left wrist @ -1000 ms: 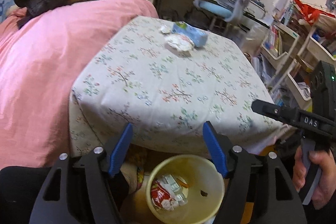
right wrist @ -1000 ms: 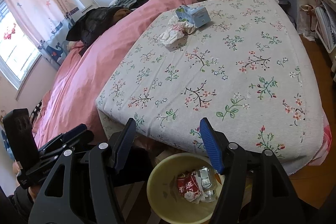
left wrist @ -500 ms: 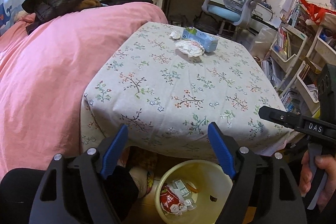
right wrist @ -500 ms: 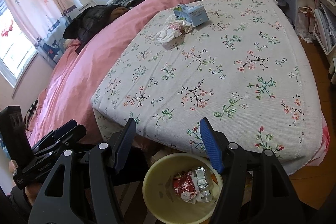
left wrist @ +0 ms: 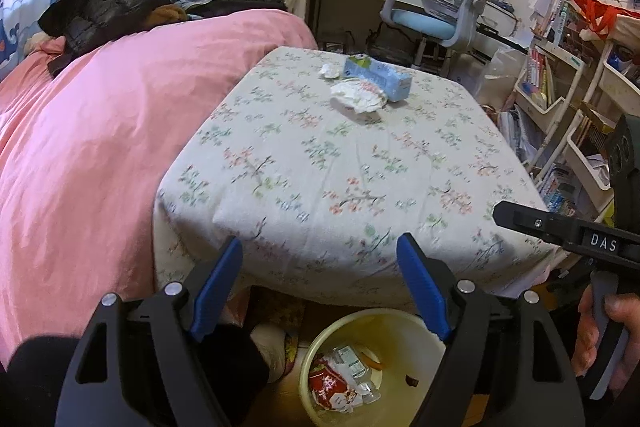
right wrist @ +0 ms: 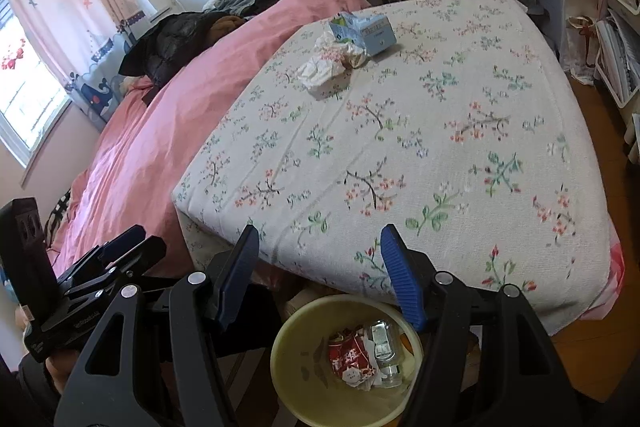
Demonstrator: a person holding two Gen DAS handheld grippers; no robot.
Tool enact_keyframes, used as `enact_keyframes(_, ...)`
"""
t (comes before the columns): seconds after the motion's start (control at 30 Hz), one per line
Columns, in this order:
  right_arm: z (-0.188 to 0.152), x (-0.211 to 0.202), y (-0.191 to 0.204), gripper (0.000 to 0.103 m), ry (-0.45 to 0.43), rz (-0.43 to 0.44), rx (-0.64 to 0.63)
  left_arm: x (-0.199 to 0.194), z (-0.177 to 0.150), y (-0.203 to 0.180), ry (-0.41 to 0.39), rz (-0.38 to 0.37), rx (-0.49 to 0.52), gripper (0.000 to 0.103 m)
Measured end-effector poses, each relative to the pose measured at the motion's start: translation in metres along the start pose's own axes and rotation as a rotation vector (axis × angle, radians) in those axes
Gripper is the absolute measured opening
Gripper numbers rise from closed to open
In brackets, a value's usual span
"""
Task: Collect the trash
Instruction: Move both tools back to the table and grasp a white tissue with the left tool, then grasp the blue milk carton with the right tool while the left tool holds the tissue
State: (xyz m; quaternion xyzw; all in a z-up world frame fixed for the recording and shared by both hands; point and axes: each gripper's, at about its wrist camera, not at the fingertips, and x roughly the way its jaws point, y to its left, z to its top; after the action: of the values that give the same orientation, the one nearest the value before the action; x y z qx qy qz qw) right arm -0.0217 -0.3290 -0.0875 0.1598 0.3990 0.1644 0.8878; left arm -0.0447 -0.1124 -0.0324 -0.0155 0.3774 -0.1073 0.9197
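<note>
- Our left gripper (left wrist: 320,291) and right gripper (right wrist: 320,275) both had fingers spread, holding nothing.
- The tissue (right wrist: 328,63) lay far across the bed (right wrist: 440,147), against the box (right wrist: 366,29) (dead ahead, slightly left of the right gripper).
- The bin (right wrist: 288,339) sat below both grippers.

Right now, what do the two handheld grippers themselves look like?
Both match: the left gripper and right gripper have matte black angular frames, silver screws and ribbed blue fingers. The right one's side reads "DAS", with a grey trigger in a bare hand.

floral bed (right wrist: 460,147), crumpled tissues (right wrist: 328,61), tissue box (right wrist: 366,31)
</note>
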Motion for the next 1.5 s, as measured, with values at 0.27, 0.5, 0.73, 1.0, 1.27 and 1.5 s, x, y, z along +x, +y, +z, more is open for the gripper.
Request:
enact_keyframes(0.27,0.074,-0.017,-0.006,0.061,-0.086,-0.032,-0.069,0.031,0.051,-0.024,-0.028,-0.019,0.121,0.081)
enact_keyframes(0.5,0.117,-0.012,-0.056,0.061,-0.147,-0.012,0.056,0.106,0.097,-0.038,0.03,-0.014,0.137,0.083)
enact_keyframes(0.73,0.124,-0.017,-0.063,0.06,-0.167,0.089,0.115,0.173,0.133,-0.052,0.066,0.032,0.168,0.082)
enact_keyframes(1.0,0.128,-0.005,-0.066,0.061,-0.131,0.119,0.133,0.208,0.151,-0.046,0.13,0.004,0.152,0.028)
enact_keyframes(1.27,0.132,0.008,-0.065,0.061,-0.117,0.117,0.14,0.176,0.165,0.005,0.117,-0.148,-0.058,0.009)
enact_keyframes(1.5,0.133,0.023,-0.056,0.061,-0.087,0.102,0.112,0.147,0.165,0.042,0.158,-0.297,-0.22,0.009)
